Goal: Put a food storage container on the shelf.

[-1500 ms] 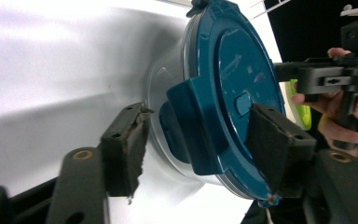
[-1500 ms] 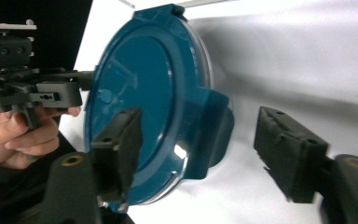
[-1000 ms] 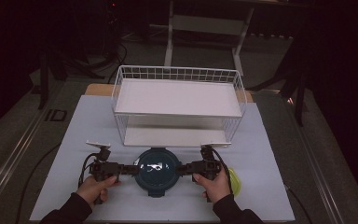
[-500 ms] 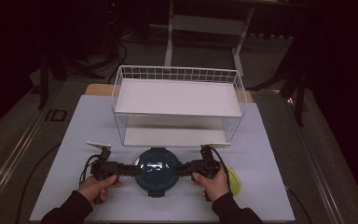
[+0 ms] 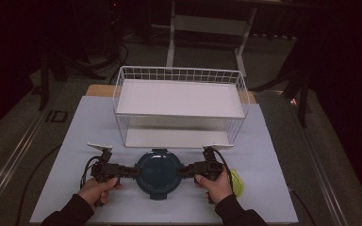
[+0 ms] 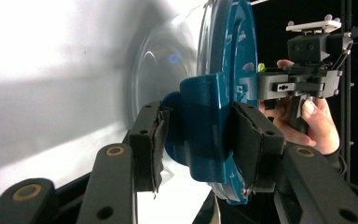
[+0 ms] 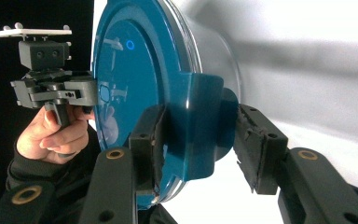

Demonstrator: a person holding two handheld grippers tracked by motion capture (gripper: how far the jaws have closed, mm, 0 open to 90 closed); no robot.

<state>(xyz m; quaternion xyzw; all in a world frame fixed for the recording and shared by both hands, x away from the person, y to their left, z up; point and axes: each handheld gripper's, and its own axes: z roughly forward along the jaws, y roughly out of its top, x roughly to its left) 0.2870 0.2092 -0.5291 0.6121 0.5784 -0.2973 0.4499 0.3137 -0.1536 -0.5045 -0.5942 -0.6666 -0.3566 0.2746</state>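
I have the round glass container (image 5: 159,173) between my two claws. It sits on the white table (image 5: 273,155) just in front of the wire rack (image 5: 179,74), with its teal lid (image 7: 126,84) on. My left claw (image 6: 198,121) pinches the left clip (image 6: 205,135) of that lid, a pad on each face. My right claw (image 7: 198,121) straddles the right clip (image 7: 193,130) with one pad on the lid side, but I cannot tell whether the outer pad bears on it yet. To do this well I judge both clips should be worked evenly. I would keep the pads square on the flaps, hinge them gently instead of yanking, and hold the bowl flat so it does not skid toward the rack. By count: one container, one lid, two clips in my claws, one rack with two shelves, and one yellow-green thing (image 5: 236,181) beside my right hand.
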